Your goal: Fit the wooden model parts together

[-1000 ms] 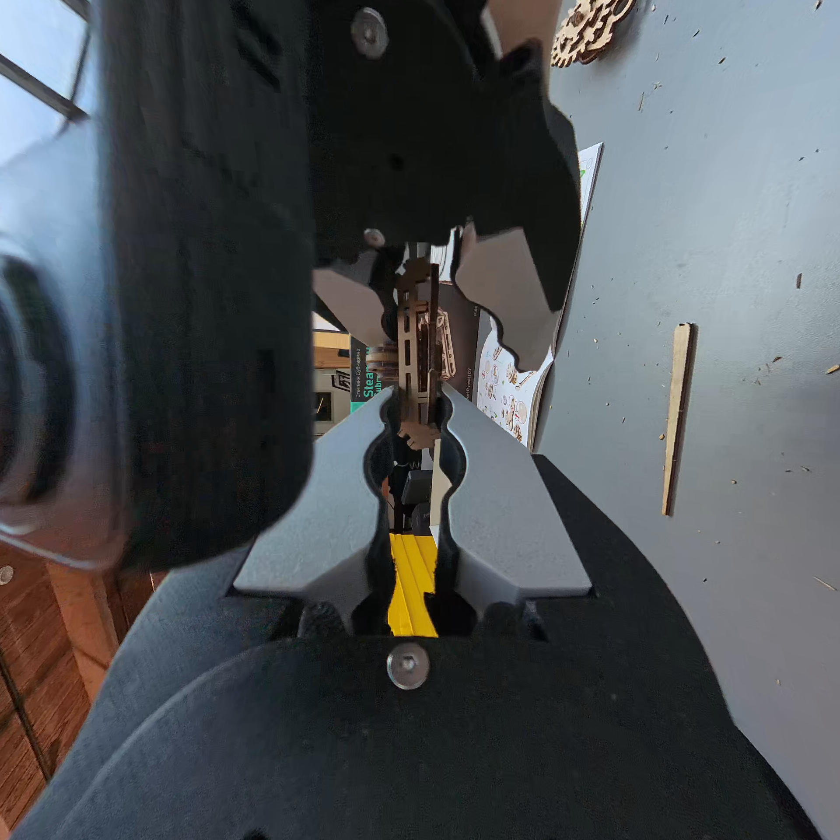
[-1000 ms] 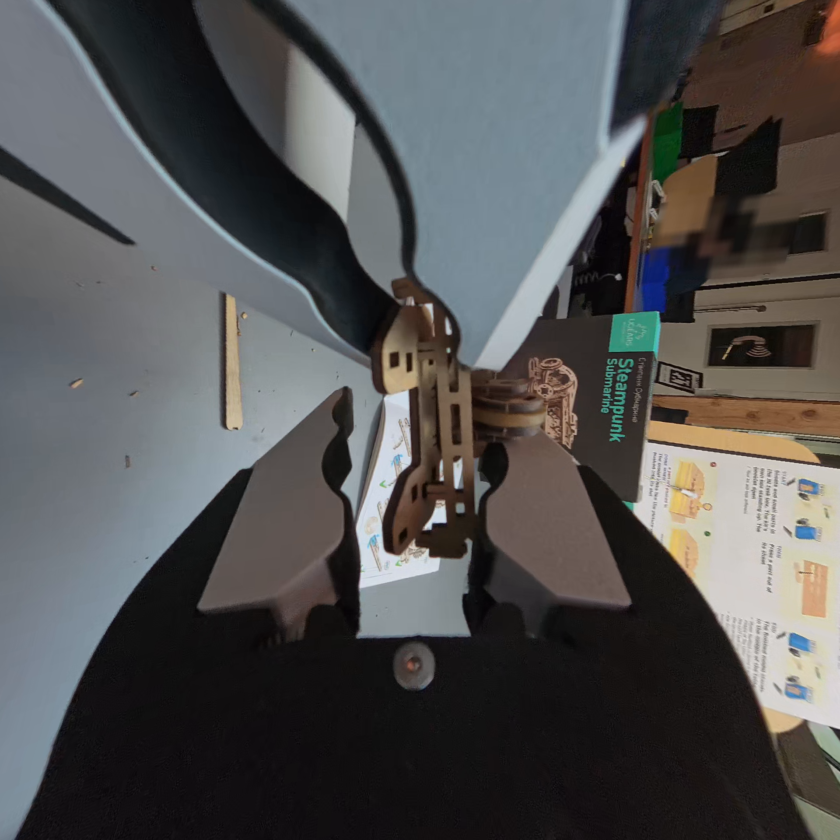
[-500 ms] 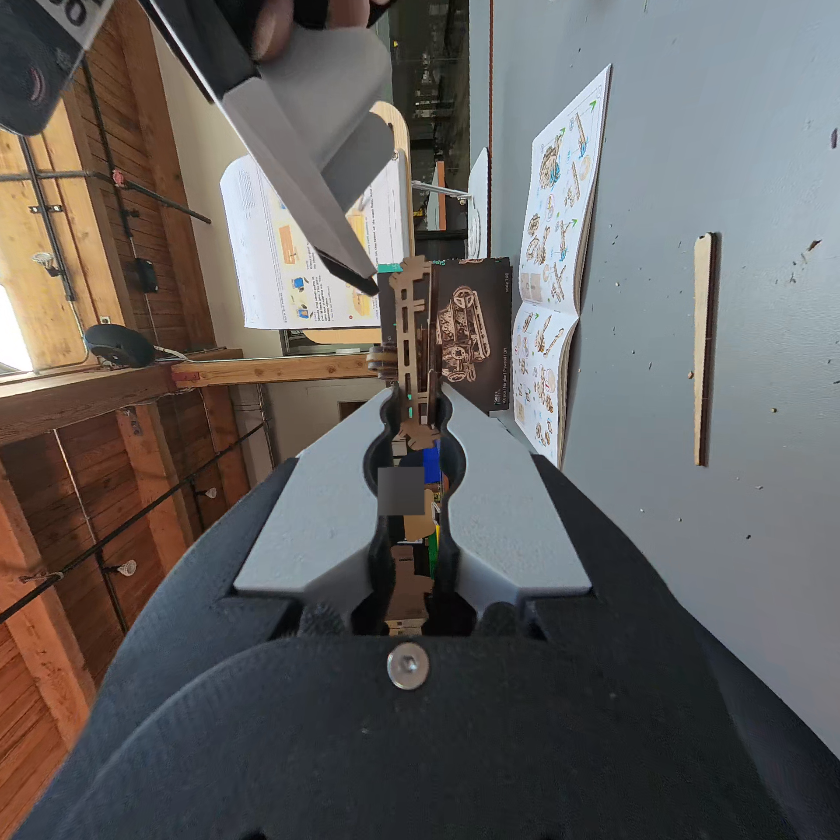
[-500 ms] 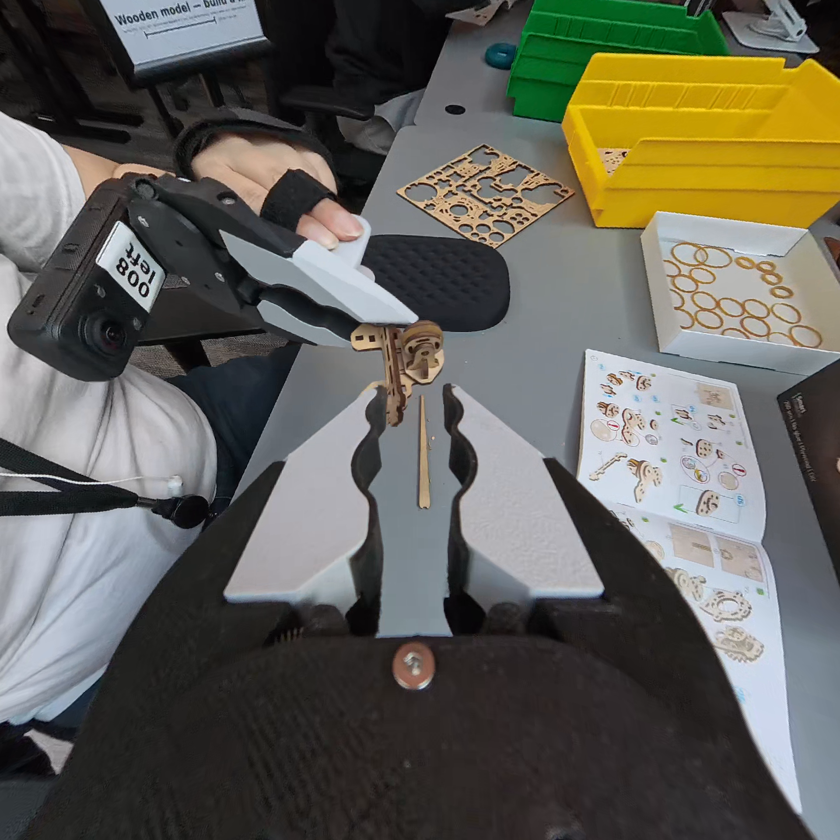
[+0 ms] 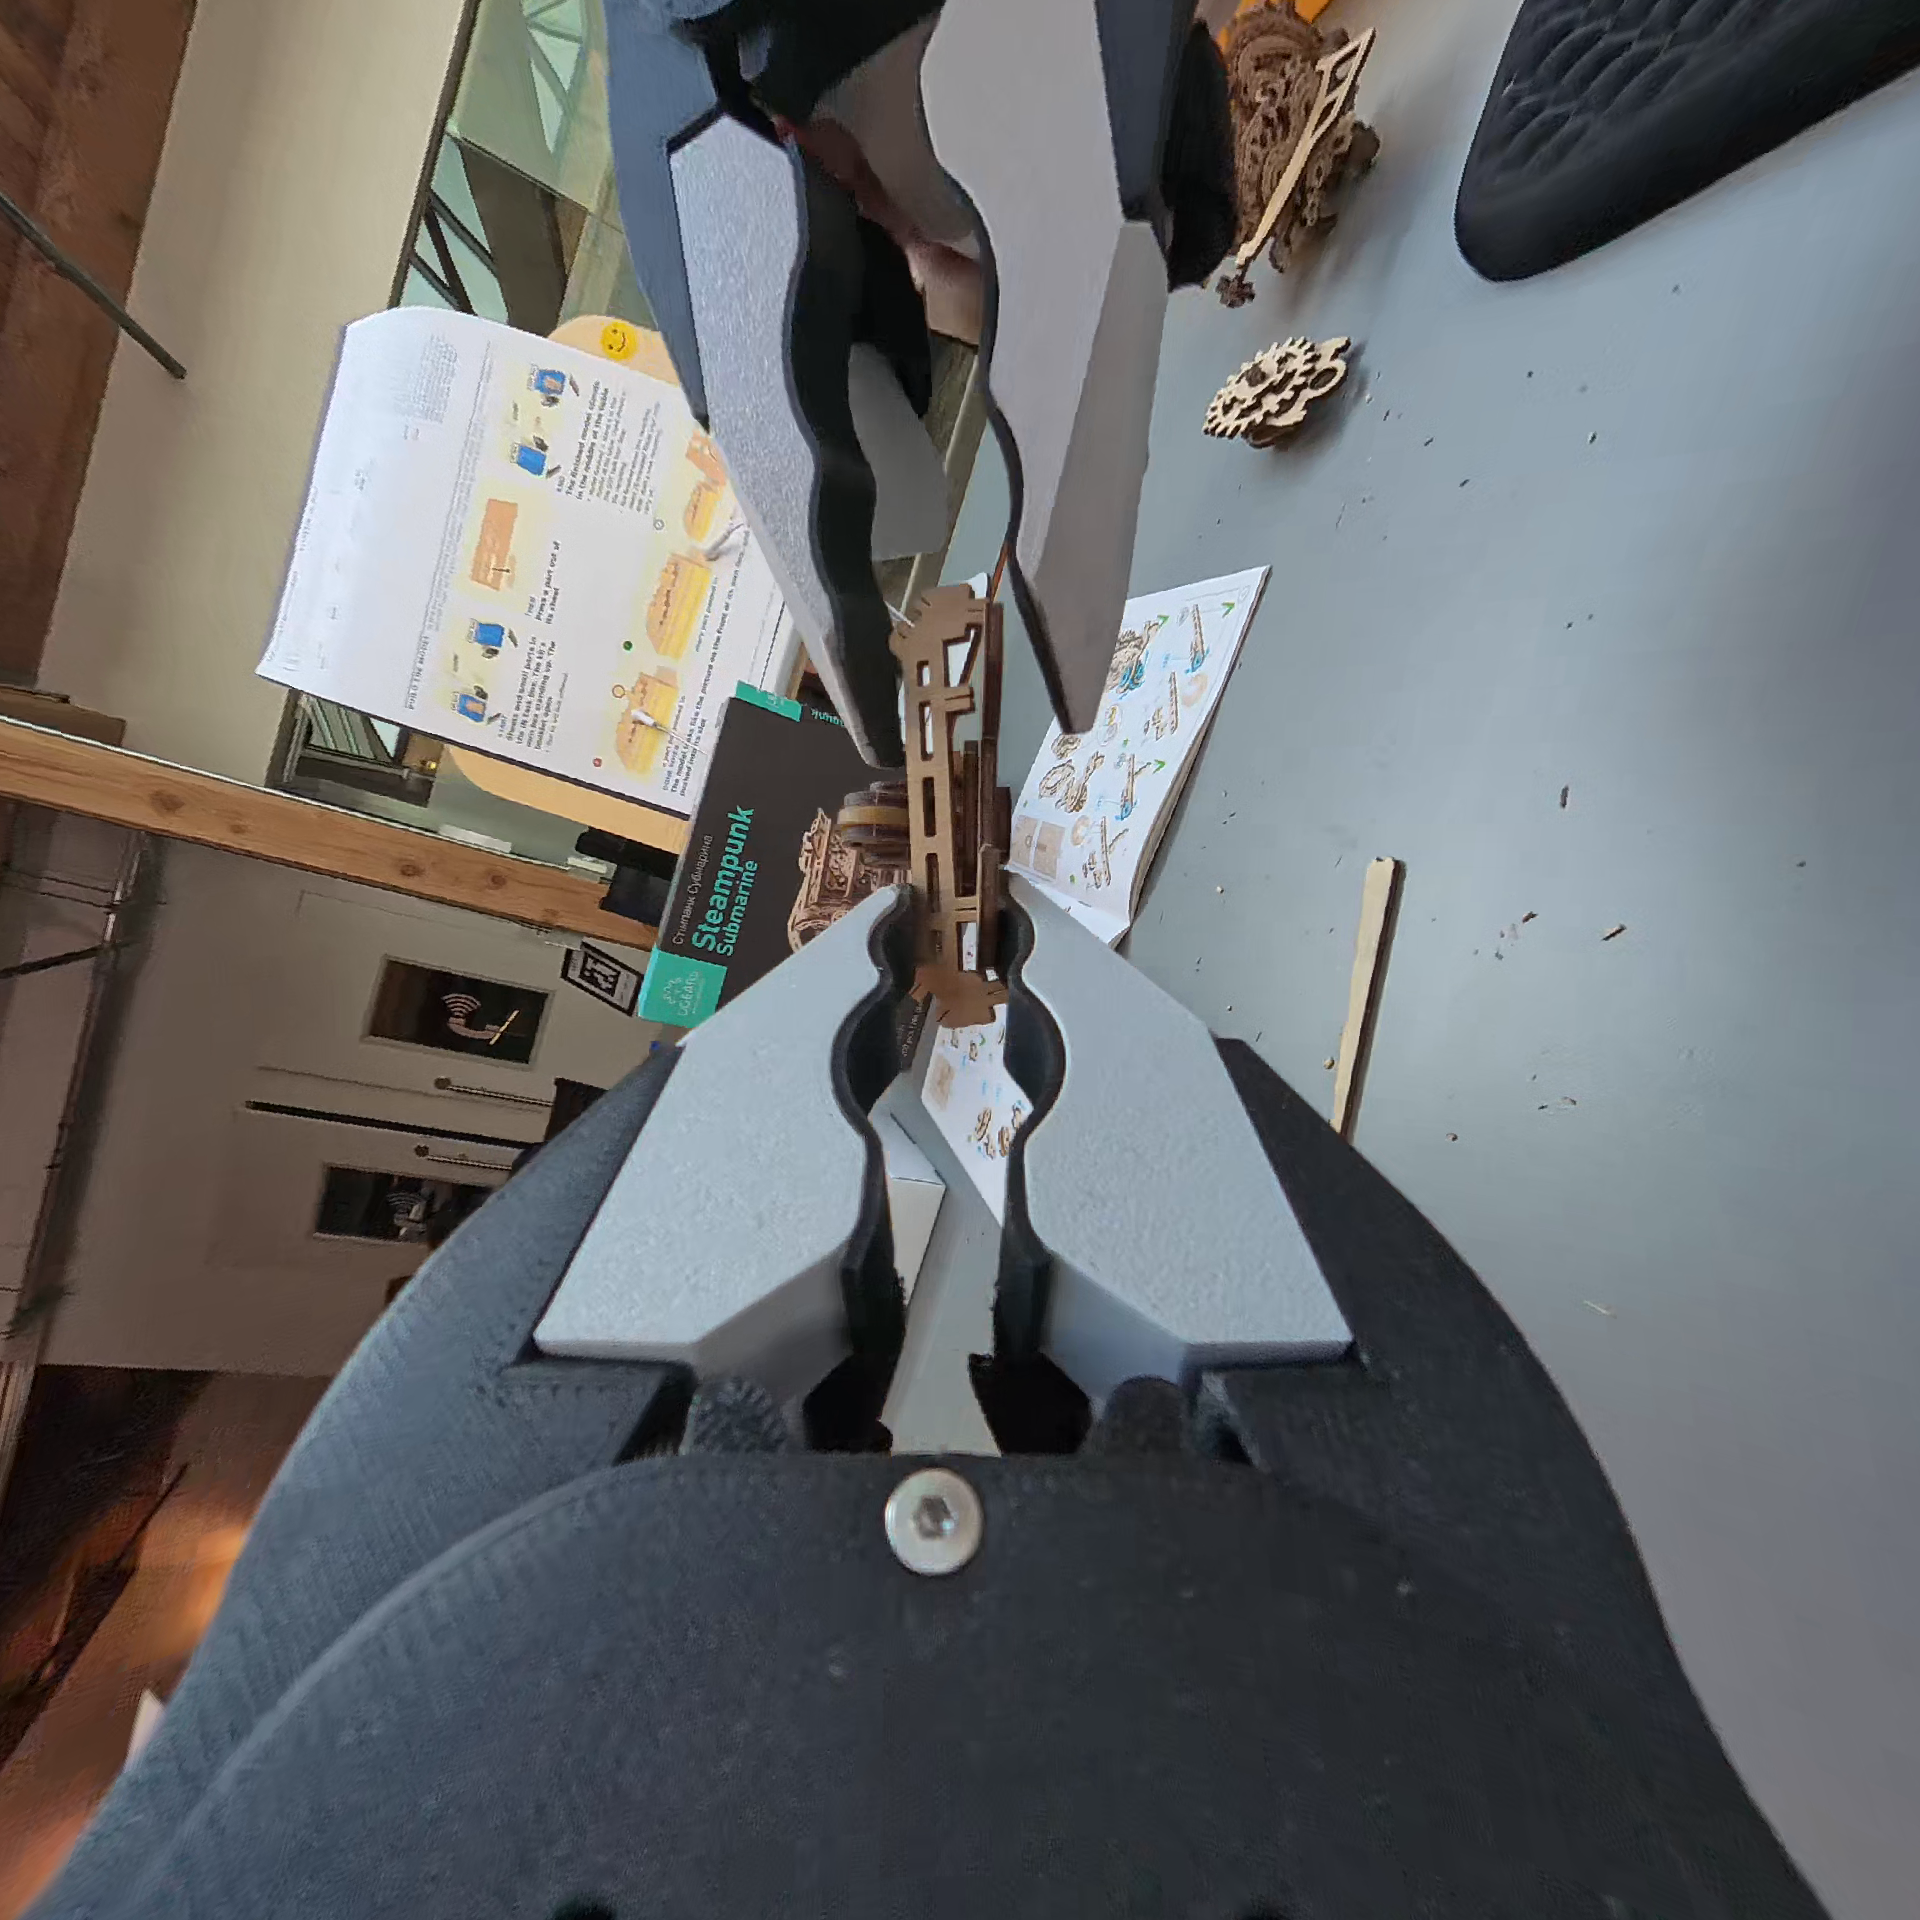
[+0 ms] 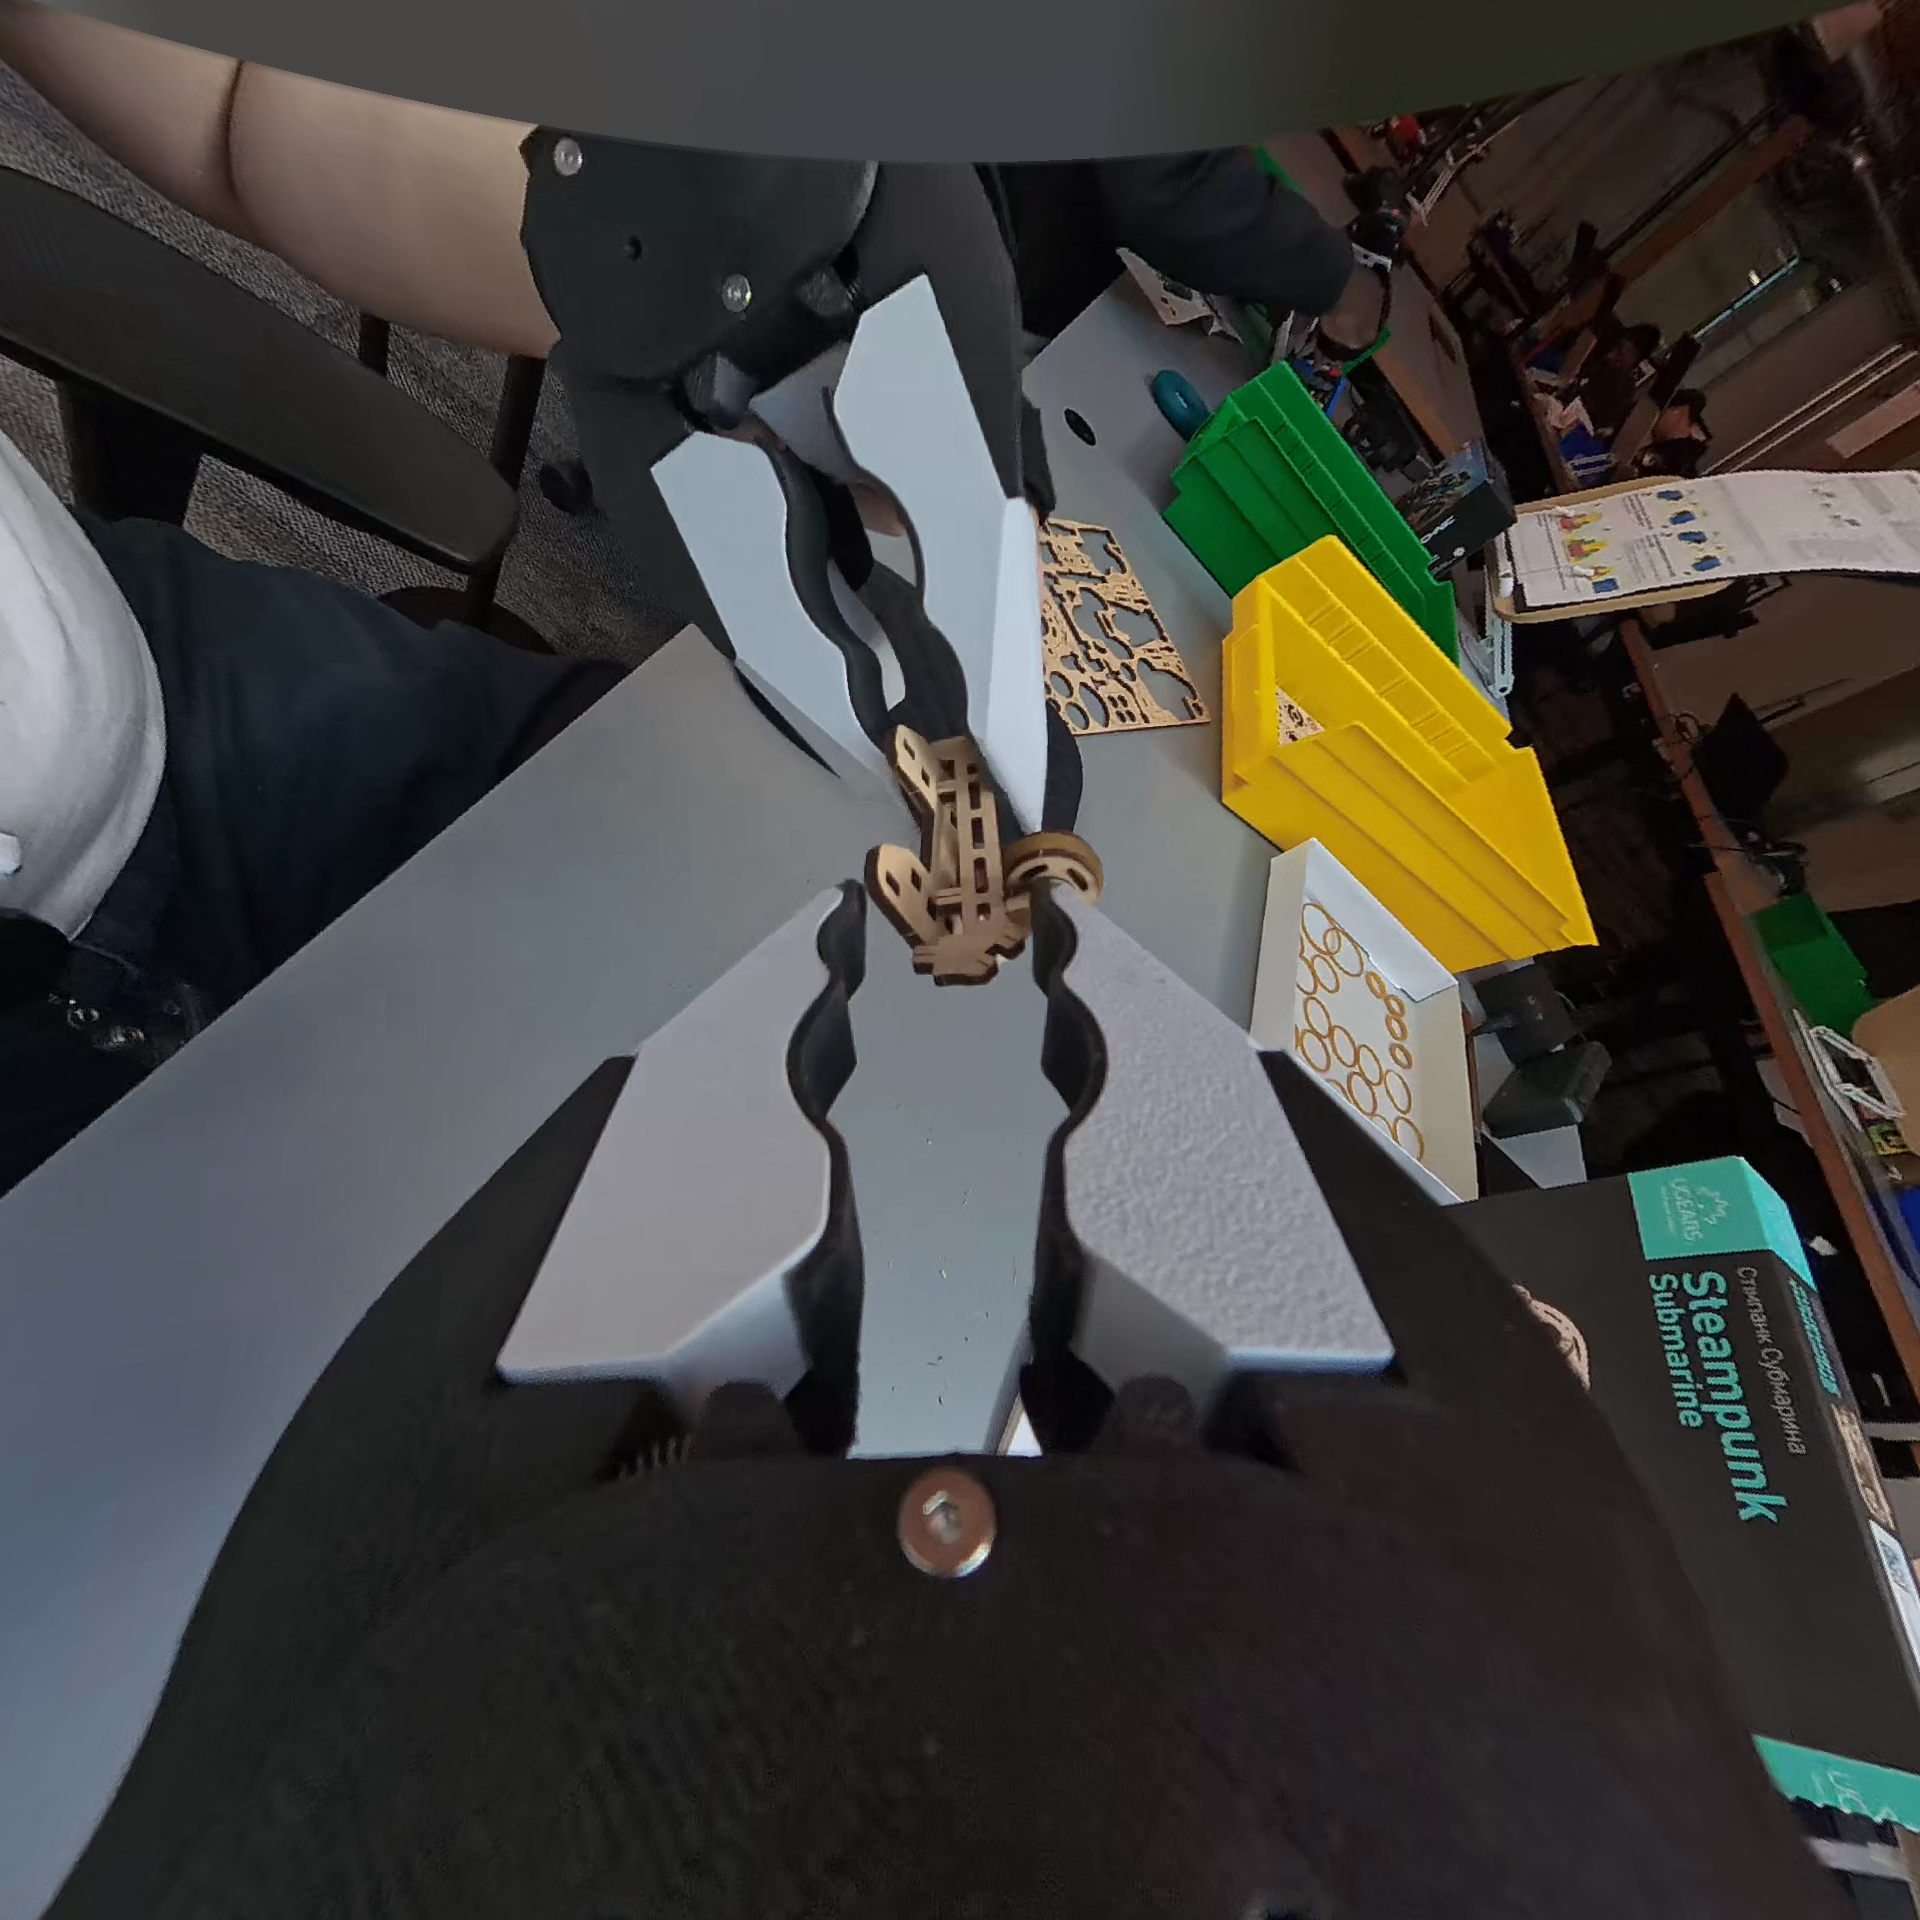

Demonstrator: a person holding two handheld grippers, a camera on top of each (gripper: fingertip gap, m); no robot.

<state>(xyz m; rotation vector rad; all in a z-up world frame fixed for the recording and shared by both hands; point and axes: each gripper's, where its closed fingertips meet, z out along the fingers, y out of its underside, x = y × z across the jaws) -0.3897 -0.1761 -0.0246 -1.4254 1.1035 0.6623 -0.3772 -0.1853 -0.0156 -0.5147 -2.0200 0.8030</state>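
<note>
- Grey table [image 6: 436, 997] fills the scene, flecked with wood crumbs in the left wrist view.
- On it, a stack of yellow bins [image 6: 1392, 748] with green bins [image 6: 1299, 488] behind, near the far edge.
- Black model box [image 6: 1714, 1455] lies close on the right; in the left wrist view it sits behind the grippers, beside the open instruction booklet [image 5: 1153, 727].
- White tray [image 6: 1351, 1029] of wooden rings sits just below the yellow bins; a punched-out wooden sheet [image 6: 1112, 644] lies just beside them.
- Black padded mat [image 5: 1683, 114] lies at the table corner, with a loose gear cluster [image 5: 1278, 390] near it and a thin wooden stick [image 5: 1366, 987] well apart.
- Left gripper [image 5: 956, 914]: jaws nearly closed, pinching the wooden model assembly [image 5: 951, 810] at its near end, held up above the table.
- Right gripper [image 6: 945, 894]: jaws parted wider than the piece; its right fingertip [image 6: 1060, 914] is touching the round wheel side, the left one stands clear, so no grip here.
- From the right wrist view, the wooden model assembly [image 6: 956, 862] hangs between both sets of tips, the left gripper [image 6: 935, 748] clamped on its far end.
</note>
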